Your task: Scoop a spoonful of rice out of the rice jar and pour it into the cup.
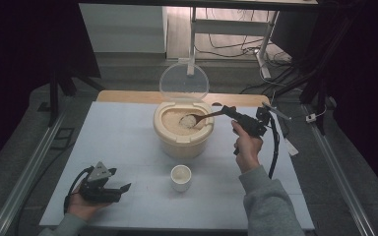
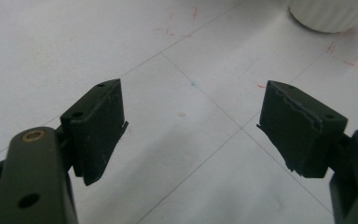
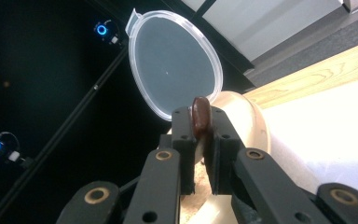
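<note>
Nearest the camera, the left tongs (image 1: 120,189) rest wide open and empty at the worktop's (image 1: 128,142) seven o'clock, apparently idle, while the right tongs (image 1: 230,111) clamp a wooden spoon (image 1: 204,117), heaped with rice, over the open-lidded rice bin (image 1: 182,129) at twelve o'clock, apparently bound for the white cup (image 1: 181,177) at six o'clock.

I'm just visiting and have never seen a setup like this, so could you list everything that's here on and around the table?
Table: one, white top, centre.
Rice container: one, cream, middle of table, holding grains.
Lid: one, clear, hinged up behind the container.
Spoon: one, brown wooden, bowl in the grains, loaded.
Cup: one, white, in front of the container.
Cables: several, dark, floor beyond the table.
Left gripper: one, black, open, low over the table's near left.
Right gripper: one, black, clamping the spoon handle.
</note>
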